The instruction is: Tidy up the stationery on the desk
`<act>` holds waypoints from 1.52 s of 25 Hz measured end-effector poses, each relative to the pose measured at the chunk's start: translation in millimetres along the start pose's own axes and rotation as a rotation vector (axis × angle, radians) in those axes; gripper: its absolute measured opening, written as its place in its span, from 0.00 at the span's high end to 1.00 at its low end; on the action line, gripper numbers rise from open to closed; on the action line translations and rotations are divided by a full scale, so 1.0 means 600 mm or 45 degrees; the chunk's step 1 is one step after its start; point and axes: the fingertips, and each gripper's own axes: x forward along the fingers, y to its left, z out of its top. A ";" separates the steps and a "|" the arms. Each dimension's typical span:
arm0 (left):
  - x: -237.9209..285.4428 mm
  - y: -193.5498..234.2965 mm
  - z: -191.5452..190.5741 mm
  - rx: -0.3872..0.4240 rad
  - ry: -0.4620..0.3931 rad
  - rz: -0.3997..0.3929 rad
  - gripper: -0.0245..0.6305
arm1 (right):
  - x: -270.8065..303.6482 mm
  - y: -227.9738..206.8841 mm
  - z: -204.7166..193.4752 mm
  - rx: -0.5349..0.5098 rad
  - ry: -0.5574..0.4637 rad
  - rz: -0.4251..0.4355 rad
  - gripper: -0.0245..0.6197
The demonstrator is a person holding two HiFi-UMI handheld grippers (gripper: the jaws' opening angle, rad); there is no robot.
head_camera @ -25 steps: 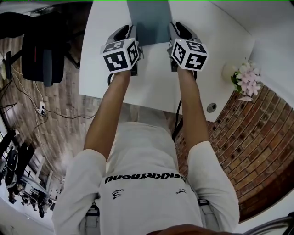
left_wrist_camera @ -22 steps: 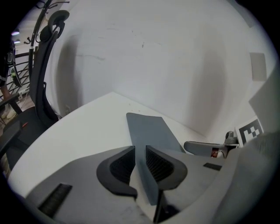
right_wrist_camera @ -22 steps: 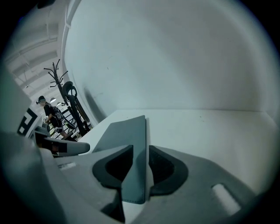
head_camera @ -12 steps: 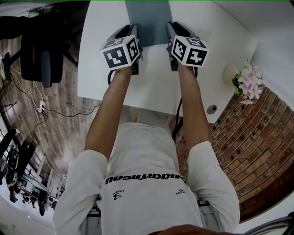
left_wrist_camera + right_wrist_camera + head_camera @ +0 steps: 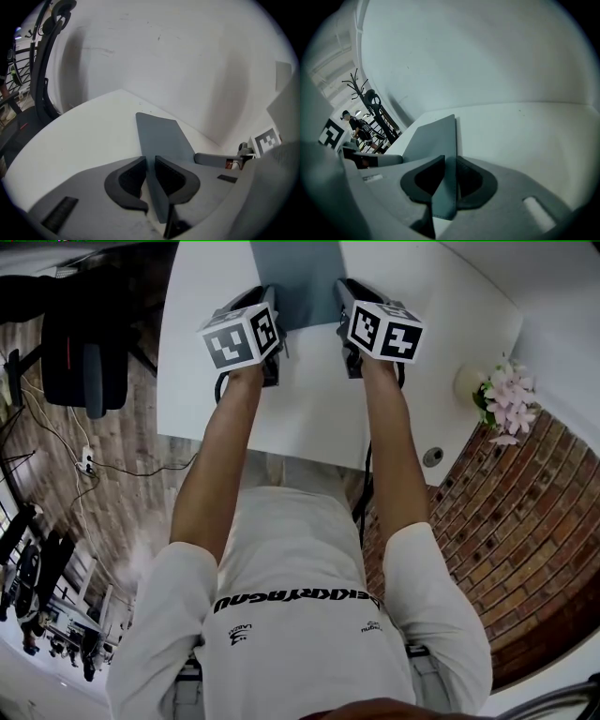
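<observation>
A thin grey-blue desk mat [image 5: 296, 279] lies on the white desk [image 5: 309, 413], running off the top of the head view. My left gripper [image 5: 266, 322] is shut on the mat's near left edge, and my right gripper [image 5: 345, 313] is shut on its near right edge. In the left gripper view the mat [image 5: 161, 136] passes edge-on between the dark pads [image 5: 129, 178] of the left gripper [image 5: 149, 169]. The right gripper view shows the mat [image 5: 433, 133] pinched the same way in the right gripper [image 5: 450, 176]. The mat's near edge is lifted slightly off the desk.
A pale wall stands right behind the desk. A pot of pink flowers [image 5: 506, 401] sits at the desk's right end, near a cable hole [image 5: 432, 458]. A black office chair [image 5: 82, 343] stands left of the desk. No other stationery shows.
Both grippers have moved forward across the desk, away from the person, carrying the mat's near edge with them. Both stay shut on it.
</observation>
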 end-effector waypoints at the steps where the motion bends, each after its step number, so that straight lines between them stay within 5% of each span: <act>1: 0.000 -0.002 -0.001 -0.004 0.001 -0.007 0.87 | -0.001 0.000 -0.001 0.006 0.002 -0.002 0.85; 38: -0.109 -0.034 -0.181 0.213 0.193 -0.097 0.88 | -0.173 0.030 -0.220 0.226 0.054 -0.108 0.86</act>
